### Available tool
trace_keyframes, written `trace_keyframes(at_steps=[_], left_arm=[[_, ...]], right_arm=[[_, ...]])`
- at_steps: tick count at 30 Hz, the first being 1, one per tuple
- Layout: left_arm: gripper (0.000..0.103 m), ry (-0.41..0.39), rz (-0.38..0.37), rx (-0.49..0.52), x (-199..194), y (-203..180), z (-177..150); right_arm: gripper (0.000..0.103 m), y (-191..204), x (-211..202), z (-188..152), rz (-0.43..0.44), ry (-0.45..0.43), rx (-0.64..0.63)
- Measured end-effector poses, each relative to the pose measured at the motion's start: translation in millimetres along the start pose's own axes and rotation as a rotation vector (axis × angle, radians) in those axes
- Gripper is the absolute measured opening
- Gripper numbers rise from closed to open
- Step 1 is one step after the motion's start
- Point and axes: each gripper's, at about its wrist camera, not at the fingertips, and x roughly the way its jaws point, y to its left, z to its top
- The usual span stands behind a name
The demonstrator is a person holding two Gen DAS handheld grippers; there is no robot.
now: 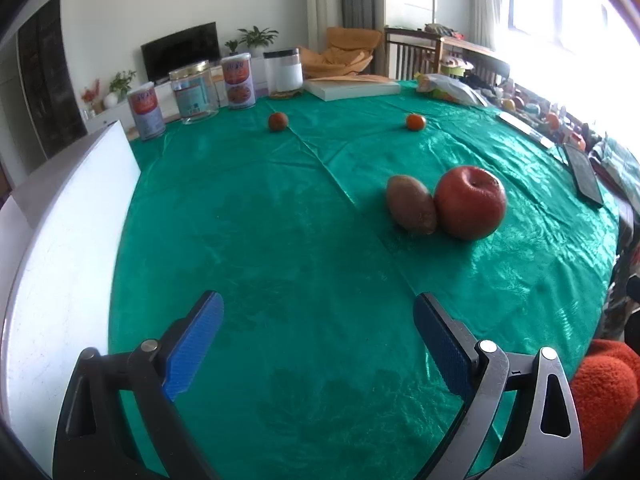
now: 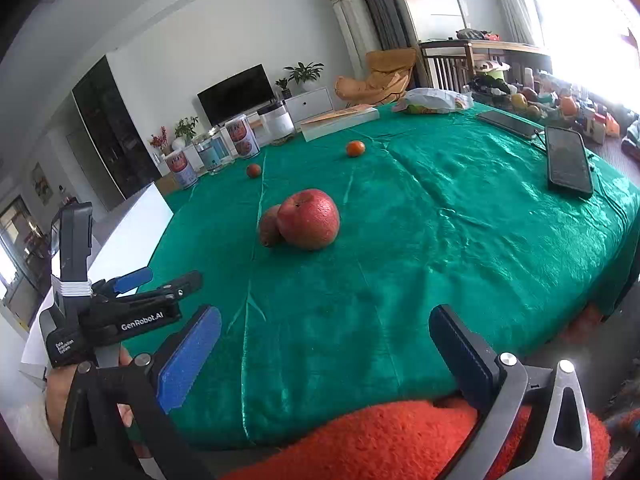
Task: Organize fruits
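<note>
A red apple (image 1: 470,202) and a brown kiwi (image 1: 411,205) touch each other on the green tablecloth (image 1: 280,240). Farther back lie a small dark-red fruit (image 1: 278,121) and a small orange (image 1: 415,122). My left gripper (image 1: 318,344) is open and empty, low over the cloth, short of the apple. In the right wrist view the apple (image 2: 309,219), kiwi (image 2: 269,226), dark-red fruit (image 2: 253,170) and orange (image 2: 355,148) show ahead. My right gripper (image 2: 326,354) is open and empty near the table's front edge. The left gripper (image 2: 158,280) shows to its left.
A white board (image 1: 60,248) lies at the table's left edge. Several jars and cans (image 1: 192,92), a flat box (image 1: 352,88) and a plastic bag (image 1: 448,88) stand at the back. A phone (image 2: 568,162) and a tablet (image 2: 508,122) lie right. Orange fabric (image 2: 384,436) sits below.
</note>
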Motion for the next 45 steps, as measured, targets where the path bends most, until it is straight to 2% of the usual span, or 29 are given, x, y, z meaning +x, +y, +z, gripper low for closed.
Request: trace_keyframes(at_steps=[4,7,11,18,45], left_arm=[[0.097,0.033,-0.008,-0.019,17.1,-2.5,-6.7],[0.097,0.075,-0.012,-0.006,26.9,-9.6,-11.6],[0.097,0.084,0.01,0.026,29.9,-17.0,-12.5],[0.103,0.158,-0.027,-0.04,42.8,-6.5,-11.9],[0.103,0.157,-0.027,-0.032,42.5,-8.2,-11.9]], right_arm=[[0.103,-1.0,2.4,-3.4,-0.064,-0.009,0.005],[0.103,-12.1,-1.7,-4.7,-0.054,-0.036,0.055],[0.103,-23.0,6.7,-3.7,-0.067,0.014,0.115],[0.103,-15.0,9.9,-2.7,-0.111,0.033,0.071],[0.103,-18.2,11.9,-2.7,-0.108,0.059,0.081]])
